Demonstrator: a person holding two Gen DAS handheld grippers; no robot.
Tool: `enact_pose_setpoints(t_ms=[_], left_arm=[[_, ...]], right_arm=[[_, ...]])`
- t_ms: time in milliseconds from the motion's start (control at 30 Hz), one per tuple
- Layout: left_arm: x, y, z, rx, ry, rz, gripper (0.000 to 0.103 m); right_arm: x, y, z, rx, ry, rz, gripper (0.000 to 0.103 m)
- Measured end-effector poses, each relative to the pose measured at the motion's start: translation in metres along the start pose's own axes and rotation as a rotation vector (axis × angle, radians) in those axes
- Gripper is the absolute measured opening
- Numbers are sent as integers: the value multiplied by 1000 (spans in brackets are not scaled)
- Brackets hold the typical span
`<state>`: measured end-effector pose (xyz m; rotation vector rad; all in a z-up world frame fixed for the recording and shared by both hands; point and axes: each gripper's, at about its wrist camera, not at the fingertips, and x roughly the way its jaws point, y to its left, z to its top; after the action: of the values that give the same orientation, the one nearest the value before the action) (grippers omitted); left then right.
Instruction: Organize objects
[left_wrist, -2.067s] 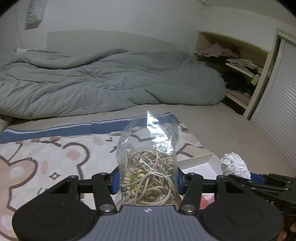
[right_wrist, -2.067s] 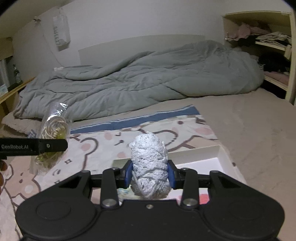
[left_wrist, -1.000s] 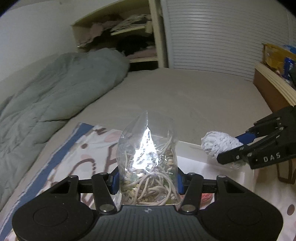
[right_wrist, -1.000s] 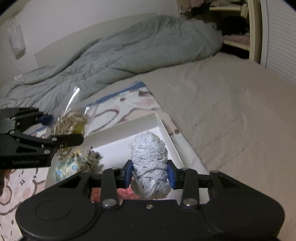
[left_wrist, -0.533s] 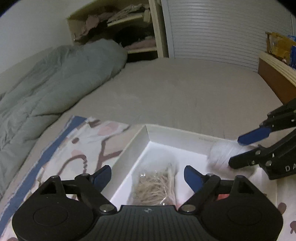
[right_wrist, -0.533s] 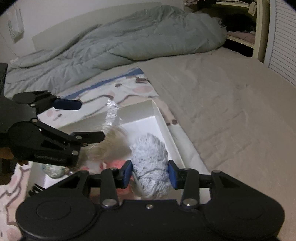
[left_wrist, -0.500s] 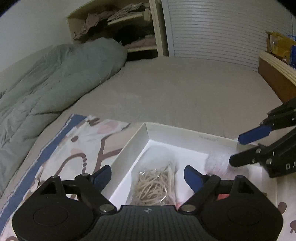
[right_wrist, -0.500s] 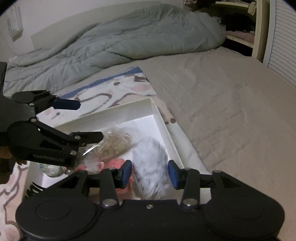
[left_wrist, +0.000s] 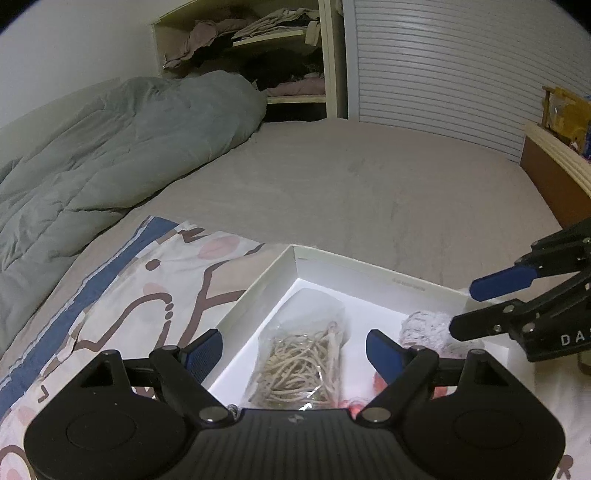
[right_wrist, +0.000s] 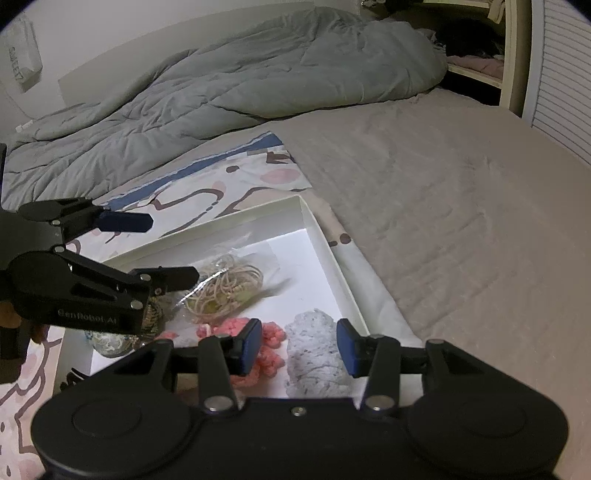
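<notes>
Sorted into the white box, cord bag and yarn ball lie beneath the released left gripper and right gripper.

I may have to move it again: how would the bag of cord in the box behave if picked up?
The bag is thin clear plastic, so probably floppy and a bit slippery. Its loose cord tangle looks light and would likely shift. It lies slumped in the box, unlikely to roll.

glossy clear plastic bag, matt white box
</notes>
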<state>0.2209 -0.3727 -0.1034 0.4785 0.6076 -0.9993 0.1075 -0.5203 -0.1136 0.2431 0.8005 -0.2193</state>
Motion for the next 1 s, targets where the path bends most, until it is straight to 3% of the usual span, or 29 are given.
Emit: enact_pose_setpoints(t_ms=[567,1000], left_arm=[[-69,-4,-7,-135,-12,73,85],[-128,-4,-17,-242,-41,168,92]], right_arm=[[-36,21,4,-3,-60,24,46],[-75,38,6,-3,-114,37,55]])
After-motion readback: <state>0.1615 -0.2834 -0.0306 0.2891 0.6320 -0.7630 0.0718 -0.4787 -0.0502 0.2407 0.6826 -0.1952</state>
